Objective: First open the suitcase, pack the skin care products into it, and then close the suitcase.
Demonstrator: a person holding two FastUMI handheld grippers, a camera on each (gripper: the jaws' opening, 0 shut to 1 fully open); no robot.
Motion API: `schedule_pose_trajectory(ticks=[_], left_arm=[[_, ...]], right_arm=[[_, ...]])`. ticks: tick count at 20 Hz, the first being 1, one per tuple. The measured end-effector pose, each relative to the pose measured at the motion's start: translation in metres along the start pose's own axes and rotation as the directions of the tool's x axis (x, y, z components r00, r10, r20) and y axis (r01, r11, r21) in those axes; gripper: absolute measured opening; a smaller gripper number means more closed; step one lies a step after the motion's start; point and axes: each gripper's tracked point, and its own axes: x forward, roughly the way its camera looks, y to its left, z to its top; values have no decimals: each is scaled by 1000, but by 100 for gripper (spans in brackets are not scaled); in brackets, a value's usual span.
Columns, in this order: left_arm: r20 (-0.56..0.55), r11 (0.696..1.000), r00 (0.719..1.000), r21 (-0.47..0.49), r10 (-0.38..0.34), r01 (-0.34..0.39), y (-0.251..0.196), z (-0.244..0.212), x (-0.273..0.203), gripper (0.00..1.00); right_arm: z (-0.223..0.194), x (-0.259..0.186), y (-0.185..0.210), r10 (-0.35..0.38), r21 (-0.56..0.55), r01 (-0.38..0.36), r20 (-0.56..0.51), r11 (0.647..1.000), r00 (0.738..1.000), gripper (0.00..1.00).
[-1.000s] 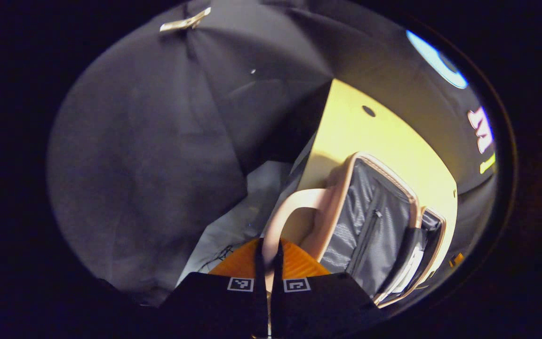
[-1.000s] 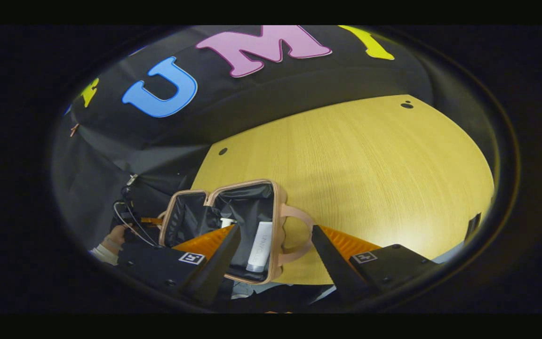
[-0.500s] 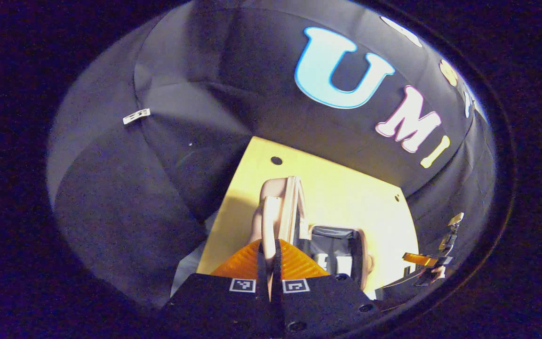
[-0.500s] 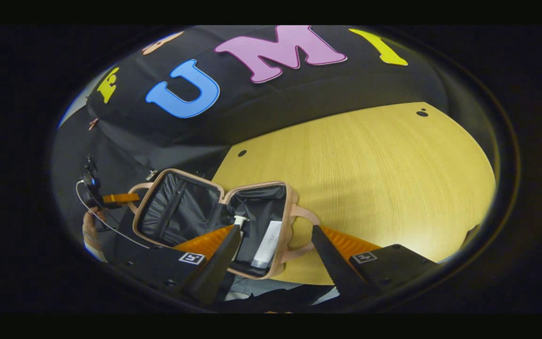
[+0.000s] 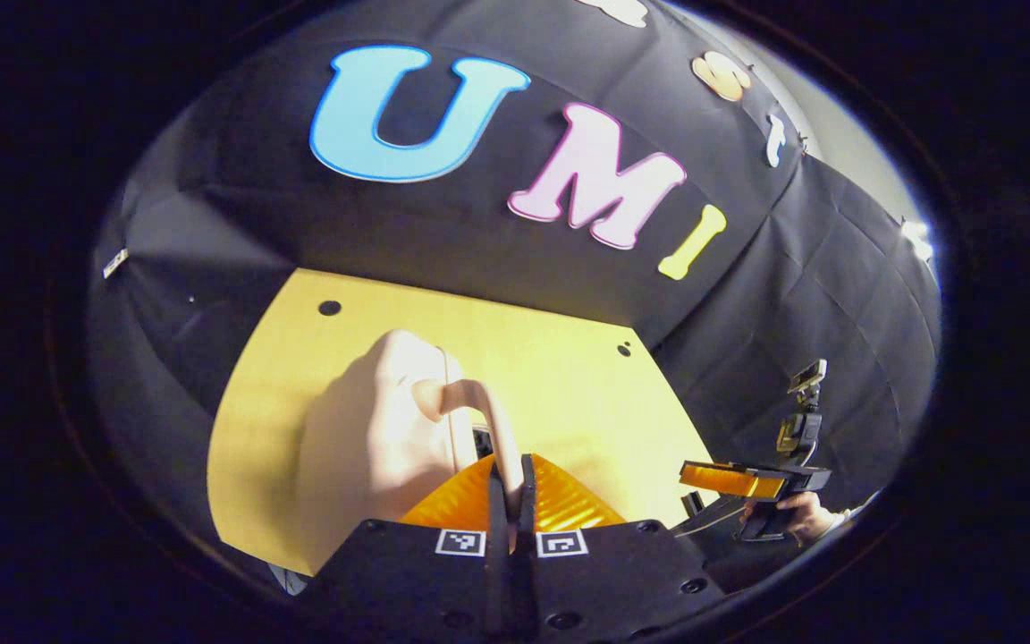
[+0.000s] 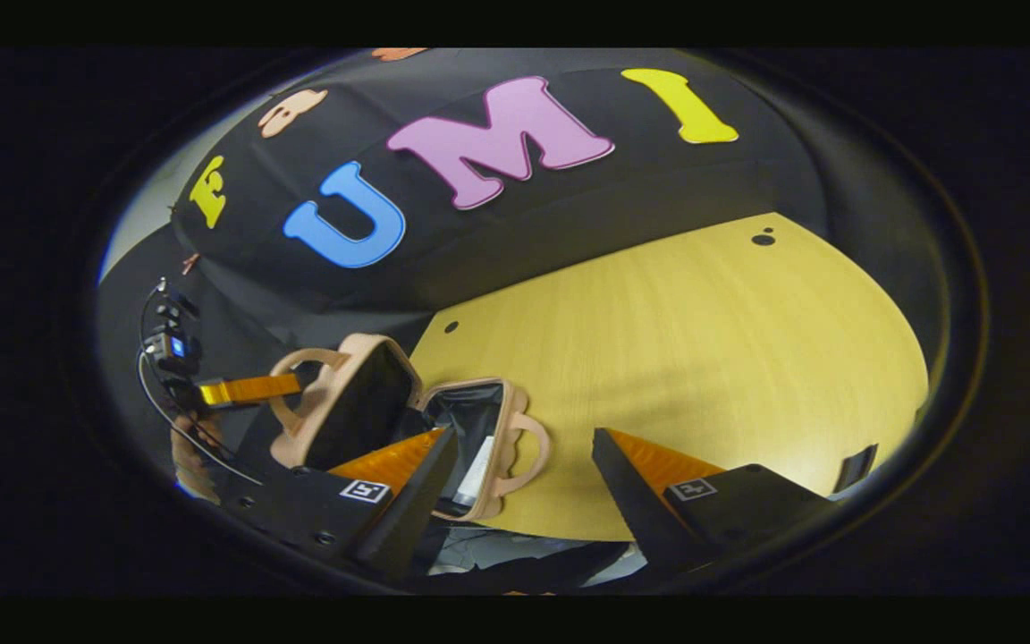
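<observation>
Fingers of the left gripper [image 5: 510, 483] are pinched together on the pink handle [image 5: 490, 420] of the suitcase lid [image 5: 381, 420], which curves up between them in the left gripper view. That lid stands tilted over the lower half, its smooth pink outer shell turned toward this camera and taking up the near left part of the table [image 5: 560, 376]. Seen in the right gripper view, the same gripper [image 6: 296, 386] reaches in from the left and grips the lid's handle [image 6: 300, 362], with the lid [image 6: 350, 402] raised at a slant above the lower half of the suitcase [image 6: 479, 438], so the case is partly closed.

Jaws of the right gripper [image 6: 524, 487] stand wide apart and hold nothing. The lower half of the case lies just beyond and to the left of them, near the front edge of the table, its own handle [image 6: 528, 447] pointing toward the gap between the fingers. A white tube [image 6: 477, 461] lies inside against the dark lining; any printing on it is too small to read.

Farther right in the left gripper view, the right gripper [image 5: 734, 478] hovers off the table's right edge, held by a hand [image 5: 797, 514]. Beyond the suitcase the yellow wooden tabletop [image 6: 703, 358] runs bare to the black cloth wall [image 6: 569, 215].
</observation>
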Motion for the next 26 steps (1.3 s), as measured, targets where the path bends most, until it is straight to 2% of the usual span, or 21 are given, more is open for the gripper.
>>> schedule_pose_trajectory(ticks=[2, 4, 6, 9, 13, 14, 15, 17, 18, 19, 20, 22, 23, 26], left_arm=[[-63, 999, 997, 6, -44, 45, -24, -38, 45, 6], [-144, 999, 989, 32, -37, 42, -32, -76, 91, 6], [-224, 996, 974, 84, 12, 7, -37, -108, 127, 6], [-304, 989, 950, 146, 74, -31, -35, -144, 145, 7], [-308, 982, 943, 172, 128, -77, -32, -154, 154, 13], [-301, 977, 941, 189, 156, -101, -30, -155, 158, 17], [-293, 969, 938, 210, 187, -128, -28, -155, 160, 24], [-252, 957, 938, 227, 236, -180, -29, -151, 160, 25], [-216, 953, 944, 226, 250, -201, -35, -143, 158, 36], [-171, 949, 948, 216, 268, -230, -41, -134, 154, 49], [-118, 946, 952, 198, 282, -256, -48, -125, 146, 82], [-11, 941, 955, 176, 295, -288, -70, -107, 124, 94], [53, 931, 950, 190, 307, -311, -83, -96, 111, 96], [258, 879, 904, 252, 341, -404, -119, -56, 67, 98]], right_arm=[[16, -24, -20, -16, -1, 16, 29, 1000, 999, 96], [22, -44, -42, -40, 5, 39, 55, 999, 998, 96], [24, -64, -65, -60, 27, 58, 83, 998, 995, 96], [25, -93, -99, -99, 41, 95, 102, 995, 990, 96], [22, -119, -136, -114, 48, 109, 107, 993, 988, 96], [20, -125, -142, -110, 45, 105, 106, 993, 988, 85], [19, -129, -148, -106, 41, 102, 103, 994, 989, 96], [18, -138, -150, -74, 4, 73, 97, 997, 993, 96], [19, -143, -151, -59, -29, 62, 97, 998, 993, 96], [21, -147, -152, -48, -63, 54, 100, 997, 994, 85], [24, -150, -153, -38, -93, 48, 108, 995, 993, 96], [33, -155, -146, -9, -137, 27, 129, 990, 992, 96], [39, -157, -142, 5, -166, 20, 149, 986, 989, 96], [59, -162, -129, 23, -274, 38, 215, 961, 976, 96]])
